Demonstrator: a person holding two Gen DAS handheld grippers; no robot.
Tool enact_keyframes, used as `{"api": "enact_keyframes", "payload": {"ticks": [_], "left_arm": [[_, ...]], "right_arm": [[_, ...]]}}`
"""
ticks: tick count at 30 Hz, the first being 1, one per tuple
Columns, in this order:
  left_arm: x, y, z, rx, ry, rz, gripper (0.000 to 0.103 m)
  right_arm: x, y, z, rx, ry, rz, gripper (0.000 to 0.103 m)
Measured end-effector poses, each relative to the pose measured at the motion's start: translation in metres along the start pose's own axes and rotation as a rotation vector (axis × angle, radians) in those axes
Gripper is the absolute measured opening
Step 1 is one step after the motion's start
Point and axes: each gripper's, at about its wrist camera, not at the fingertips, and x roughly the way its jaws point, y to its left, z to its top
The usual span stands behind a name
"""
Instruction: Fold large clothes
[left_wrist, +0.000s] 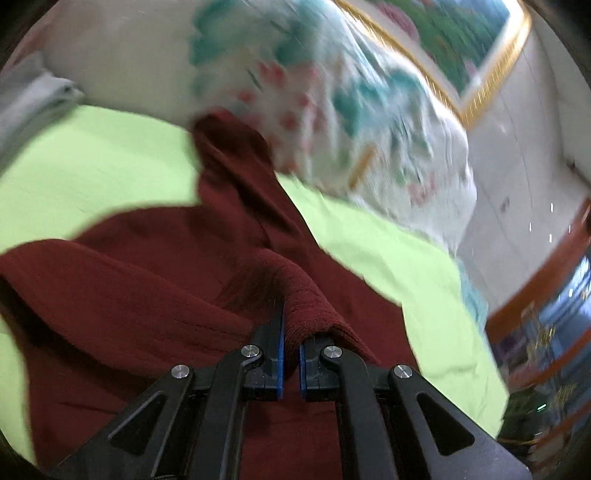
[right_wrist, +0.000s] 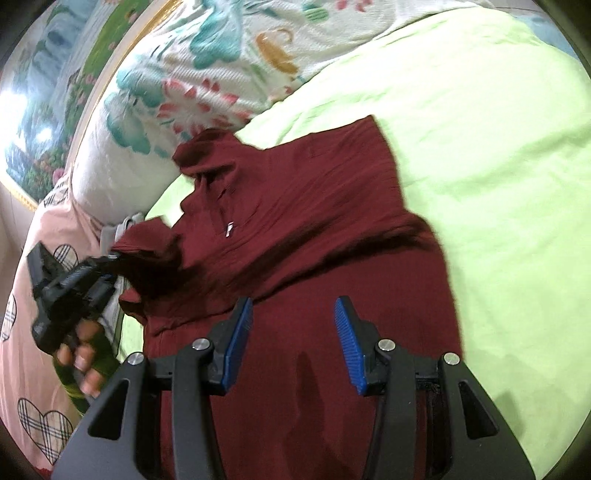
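Right wrist view showed the lime-green cotton bed sheet filling most of the scene, with a white quilted bedspread printed in teal and red flowers bunched along its far edge. On the sheet lay the large dark maroon knit garment, spread but rumpled, its collar end towards the bedspread and its body running back under the right gripper. That gripper hung over the garment's lower part with its blue pads spread apart and nothing between them. At the garment's left edge the left gripper, carried in a person's hand, was pressed together on a fold of the maroon cloth; the left wrist view confirmed it, with a ridge of knit fabric draped over and pinched by the nearly closed fingers. The step in hand looked like bringing the left side or sleeve across the body. To do it well, the pinched edge probably wanted lifting just clear of the sheet and carrying straight over, so the fold line ran parallel to the garment's length, while the free right gripper pressed or held the body to stop the whole piece sliding. The knit seemed stretchy, so a gentle pull would likely keep the crease true.
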Motion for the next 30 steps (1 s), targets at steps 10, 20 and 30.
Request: {"api": "enact_keyframes", "payload": {"ticks": [10,20,30], "left_arm": [[0.074,-0.015,-0.053,0.043,0.230,0.019,0.041],[-0.044,0.052,-0.064,0.063,0.096,0.218,0.058],[-0.076,0.182,-0.056,-0.190,0.054,0.468,0.058]], "right_arm": [[-0.002,-0.008,0.004,0.040,-0.005,0.013,0.047],[0.050,0.027,0.007,0.063,0.107,0.172,0.048],[0.124,0.066,0.031,0.126,0.160,0.226,0.065]]}}
